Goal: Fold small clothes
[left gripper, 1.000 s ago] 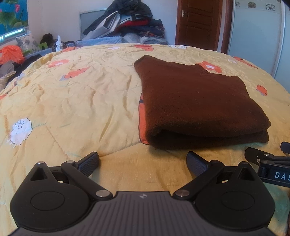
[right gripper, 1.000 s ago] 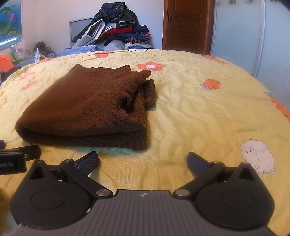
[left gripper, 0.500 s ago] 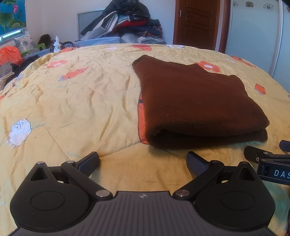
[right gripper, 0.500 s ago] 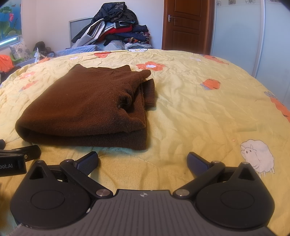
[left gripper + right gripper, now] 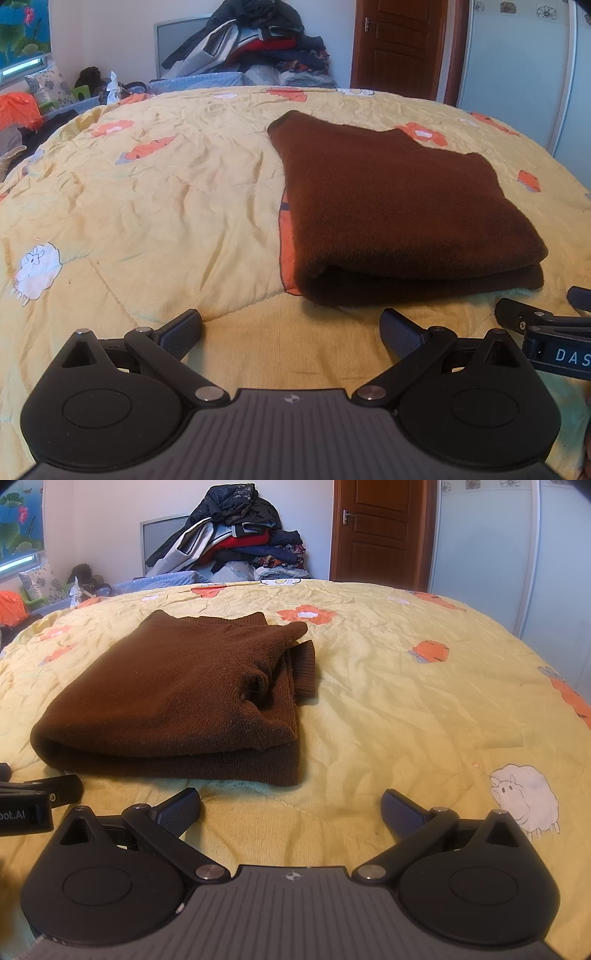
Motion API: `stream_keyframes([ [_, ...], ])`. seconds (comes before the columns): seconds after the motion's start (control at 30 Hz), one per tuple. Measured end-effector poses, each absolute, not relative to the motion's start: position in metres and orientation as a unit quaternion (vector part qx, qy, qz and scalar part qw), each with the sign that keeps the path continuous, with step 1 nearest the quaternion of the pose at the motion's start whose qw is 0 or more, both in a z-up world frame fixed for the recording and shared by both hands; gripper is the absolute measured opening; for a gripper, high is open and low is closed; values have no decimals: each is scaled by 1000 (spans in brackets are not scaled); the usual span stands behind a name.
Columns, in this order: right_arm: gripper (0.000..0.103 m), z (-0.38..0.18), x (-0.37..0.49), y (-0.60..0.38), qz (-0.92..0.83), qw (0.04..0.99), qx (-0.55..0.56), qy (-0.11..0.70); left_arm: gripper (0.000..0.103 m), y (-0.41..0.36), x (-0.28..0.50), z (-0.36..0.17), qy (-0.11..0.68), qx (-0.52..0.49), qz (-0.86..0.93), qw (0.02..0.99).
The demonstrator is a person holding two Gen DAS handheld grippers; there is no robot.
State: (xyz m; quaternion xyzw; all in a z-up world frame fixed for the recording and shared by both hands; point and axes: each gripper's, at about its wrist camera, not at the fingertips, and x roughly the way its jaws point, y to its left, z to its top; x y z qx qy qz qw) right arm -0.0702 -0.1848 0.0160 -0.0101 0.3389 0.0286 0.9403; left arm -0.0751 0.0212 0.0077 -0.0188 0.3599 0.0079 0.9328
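A brown knitted garment (image 5: 391,206) lies folded into a thick rectangle on the yellow bedspread (image 5: 147,221). It also shows in the right wrist view (image 5: 177,698), with a ribbed cuff sticking out at its far right side. My left gripper (image 5: 291,328) is open and empty, on the near side of the garment's folded edge and apart from it. My right gripper (image 5: 291,808) is open and empty, near the garment's front right corner. Each gripper's tip shows at the edge of the other's view.
A heap of clothes (image 5: 236,535) is piled beyond the bed's far edge, against the wall. A brown door (image 5: 373,531) and a pale wardrobe (image 5: 487,542) stand at the back right. Clutter and a cushion (image 5: 48,85) lie at the far left.
The left wrist view has shifted slightly, so the garment sits a little further left and higher in it. The right gripper and the garment have not moved. Both grippers stay open.
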Motion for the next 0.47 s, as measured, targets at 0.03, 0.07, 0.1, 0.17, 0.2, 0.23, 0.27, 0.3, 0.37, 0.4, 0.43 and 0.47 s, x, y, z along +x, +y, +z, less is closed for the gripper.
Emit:
stream_keyframes([
  [0.03, 103, 16, -70, -185, 29, 940, -10, 339, 103, 22, -77, 9, 357, -21, 10, 934],
  [0.07, 103, 17, -70, -185, 31, 939, -11, 341, 103, 23, -80, 12, 350, -22, 15, 936],
  [0.1, 103, 18, -69, -185, 35, 938, -9, 346, 103, 24, -84, 16, 338, -25, 17, 941],
  [0.17, 103, 26, -70, -189, 42, 937, 16, 347, 103, 25, -90, 28, 318, -28, 21, 947],
  [0.2, 103, 31, -71, -192, 46, 938, 35, 341, 103, 26, -91, 33, 314, -31, 21, 949],
  [0.23, 103, 35, -72, -193, 47, 940, 48, 335, 103, 27, -91, 37, 312, -35, 22, 949],
  [0.27, 103, 40, -72, -193, 47, 941, 51, 331, 103, 27, -91, 41, 312, -37, 21, 949],
  [0.3, 103, 43, -72, -191, 46, 942, 45, 330, 103, 28, -91, 44, 310, -36, 19, 950],
  [0.37, 103, 48, -70, -189, 43, 944, 29, 324, 103, 26, -92, 49, 306, -31, 18, 951],
  [0.4, 103, 49, -70, -188, 44, 944, 24, 325, 103, 26, -93, 50, 307, -29, 12, 951],
  [0.43, 103, 49, -69, -187, 45, 943, 21, 328, 103, 26, -92, 50, 309, -29, 8, 951],
  [0.47, 103, 50, -67, -187, 48, 942, 20, 331, 103, 26, -91, 50, 311, -28, 6, 950],
])
